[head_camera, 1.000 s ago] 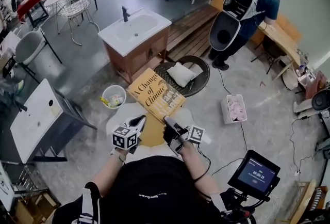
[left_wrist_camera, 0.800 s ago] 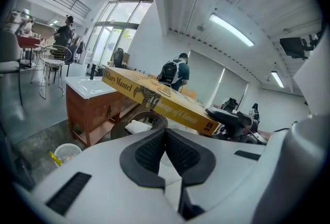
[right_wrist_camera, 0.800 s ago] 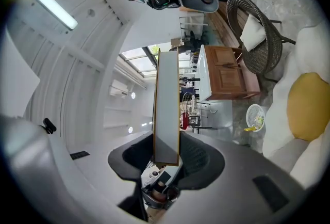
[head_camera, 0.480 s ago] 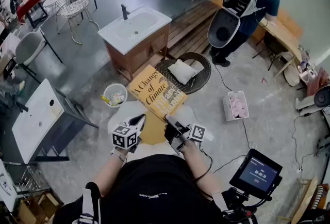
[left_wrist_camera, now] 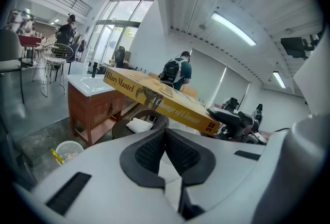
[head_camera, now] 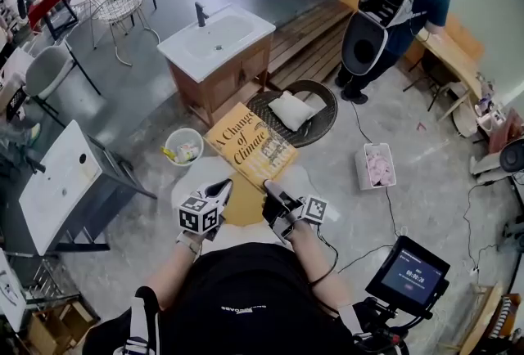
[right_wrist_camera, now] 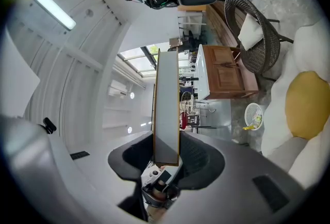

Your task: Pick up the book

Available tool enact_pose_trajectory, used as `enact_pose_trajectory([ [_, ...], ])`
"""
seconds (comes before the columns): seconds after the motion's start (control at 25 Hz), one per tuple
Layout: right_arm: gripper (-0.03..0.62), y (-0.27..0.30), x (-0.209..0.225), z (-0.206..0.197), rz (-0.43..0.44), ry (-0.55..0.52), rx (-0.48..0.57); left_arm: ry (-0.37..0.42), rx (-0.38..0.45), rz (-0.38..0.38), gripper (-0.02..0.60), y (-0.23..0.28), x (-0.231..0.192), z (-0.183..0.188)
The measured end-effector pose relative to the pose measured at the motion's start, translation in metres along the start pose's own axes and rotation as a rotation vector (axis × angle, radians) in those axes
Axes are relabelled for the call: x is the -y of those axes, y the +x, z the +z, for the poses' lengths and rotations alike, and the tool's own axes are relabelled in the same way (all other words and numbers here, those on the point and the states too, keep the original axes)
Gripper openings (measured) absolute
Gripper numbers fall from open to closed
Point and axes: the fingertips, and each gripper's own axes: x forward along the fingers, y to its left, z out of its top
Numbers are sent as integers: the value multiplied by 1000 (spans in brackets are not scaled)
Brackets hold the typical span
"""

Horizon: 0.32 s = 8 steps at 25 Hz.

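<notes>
Head view: yellow book (head_camera: 250,146) front cover up, near corner pinched in right gripper (head_camera: 273,191), raised over far edge of white-and-yellow table (head_camera: 187,184). Left gripper view only: spine lettering, book tilted in air. Right gripper view only: grey page edge clamped between pads. Left gripper (head_camera: 219,190) pressed together, just beside book, not touching.

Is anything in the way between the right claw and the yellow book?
No, nothing visible is in the way. The right gripper is clamped on the edge of the book, holding it up in the air.
</notes>
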Motion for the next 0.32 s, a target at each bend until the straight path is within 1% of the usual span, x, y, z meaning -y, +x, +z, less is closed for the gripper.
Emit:
enact_pose_trajectory([
  [0.32,164,2,1,-1,2,1,7,-29,7,6,14,-5,-8,-2],
])
